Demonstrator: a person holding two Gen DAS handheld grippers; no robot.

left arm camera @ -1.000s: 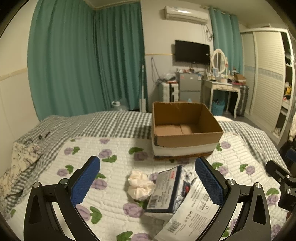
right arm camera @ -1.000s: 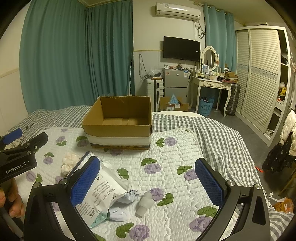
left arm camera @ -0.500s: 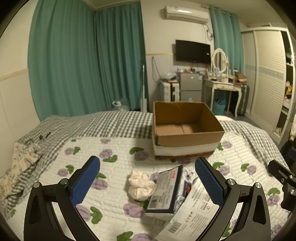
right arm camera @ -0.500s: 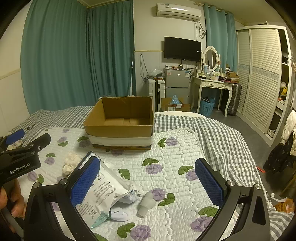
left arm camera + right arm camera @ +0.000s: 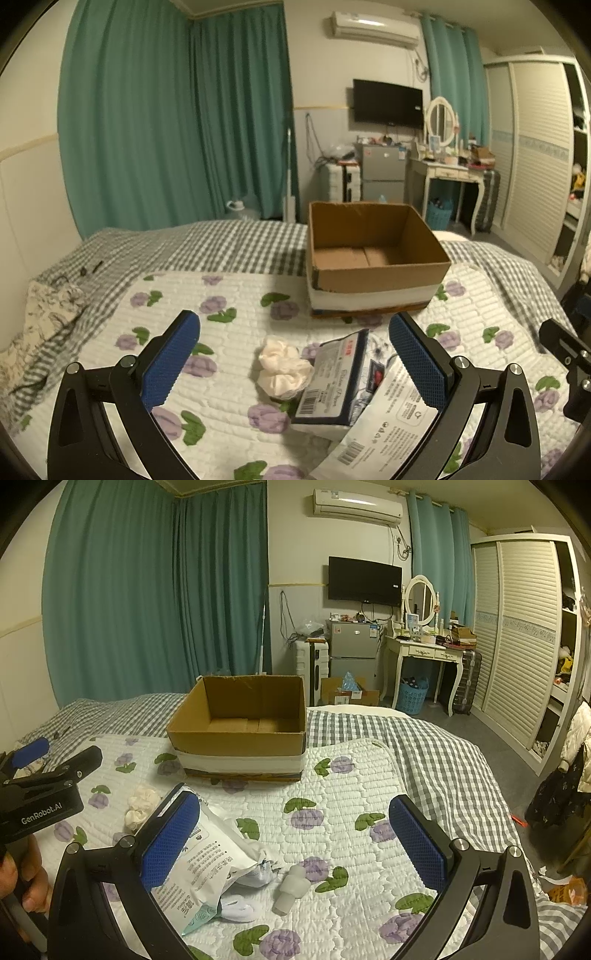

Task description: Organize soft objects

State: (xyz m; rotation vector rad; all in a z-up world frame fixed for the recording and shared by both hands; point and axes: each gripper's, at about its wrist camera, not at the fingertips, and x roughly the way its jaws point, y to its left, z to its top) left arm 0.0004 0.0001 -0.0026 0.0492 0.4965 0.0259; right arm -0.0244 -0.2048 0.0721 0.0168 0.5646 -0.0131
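Observation:
An empty open cardboard box point(image 5: 373, 258) stands on the flowered quilt point(image 5: 229, 332); it also shows in the right wrist view point(image 5: 240, 731). A cream scrunchie point(image 5: 282, 369) lies in front of it, also seen from the right point(image 5: 142, 806). Beside it lie a dark tissue pack point(image 5: 332, 380) and a white wipes pack point(image 5: 384, 417), which shows in the right wrist view point(image 5: 199, 864). A small white soft piece point(image 5: 291, 888) lies near it. My left gripper point(image 5: 293, 363) is open above the scrunchie and packs. My right gripper point(image 5: 293, 843) is open above the quilt.
The bed has a grey checked cover point(image 5: 424, 746) dropping off at the right. A patterned pillow point(image 5: 40, 325) lies at the left. A dressing table point(image 5: 424, 657), fridge point(image 5: 352, 646) and wardrobe point(image 5: 517, 635) stand beyond the bed.
Both grippers have drifted slightly; the view shifts a little. Nothing on the bed has moved and both stay open.

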